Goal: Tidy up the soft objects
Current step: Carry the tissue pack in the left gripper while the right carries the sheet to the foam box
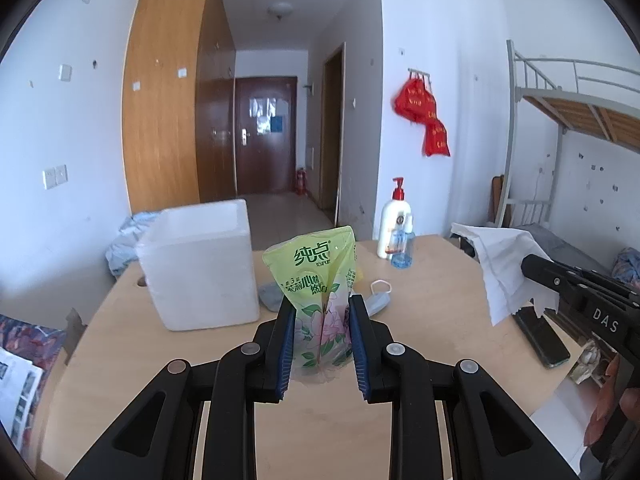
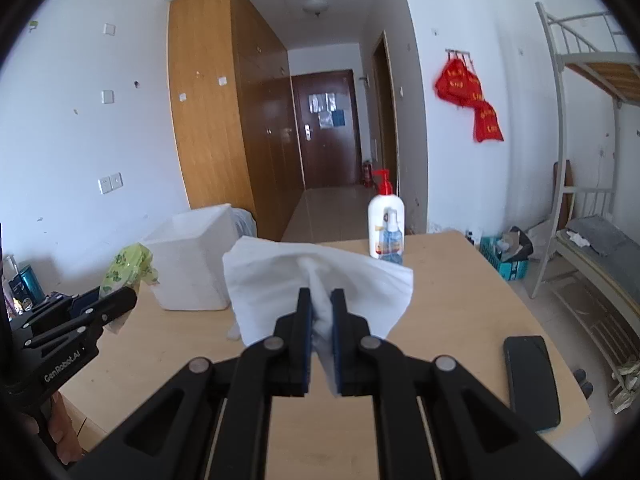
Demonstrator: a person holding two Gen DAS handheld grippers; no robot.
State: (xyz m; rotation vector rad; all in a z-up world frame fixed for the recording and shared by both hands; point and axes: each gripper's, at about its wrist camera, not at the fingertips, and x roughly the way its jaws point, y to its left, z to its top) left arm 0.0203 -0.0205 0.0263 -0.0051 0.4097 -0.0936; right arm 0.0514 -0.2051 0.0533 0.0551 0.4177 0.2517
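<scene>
here the left gripper (image 1: 322, 320) is pinching a soft green plastic pack of tissues printed with pink flowers (image 1: 320, 280), its blue pads pressing in on both sides of the pack's lower half, so that the pack is standing upright between the jaws and rising above them, clear of the pale wooden table (image 1: 432, 304). the right gripper (image 2: 320, 316) is squeezing a crumpled white paper tissue (image 2: 316, 276), its jaws pressed nearly together on a bunched fold, while the rest of the sheet is fanning out in front of and above the fingertips and hanging off the table. in the left wrist view the right gripper is showing at the right edge with the tissue drooping from its tip; in the right wrist view the left gripper is showing at the left edge with the green pack in its jaws.

just beyond the left gripper and to its left, a white foam box (image 1: 200, 264) is sitting on the table. a grey face mask with a white ear loop (image 1: 378, 298) is lying just past the left gripper's right finger, partly hidden by the pack. farther ahead, between the two grippers, a white pump bottle with a red top (image 1: 394, 224) is standing with a small clear blue spray bottle (image 1: 402, 246) just in front of it. a black phone (image 2: 530, 380) is lying flat to the right of the right gripper, near the table's edge.
</scene>
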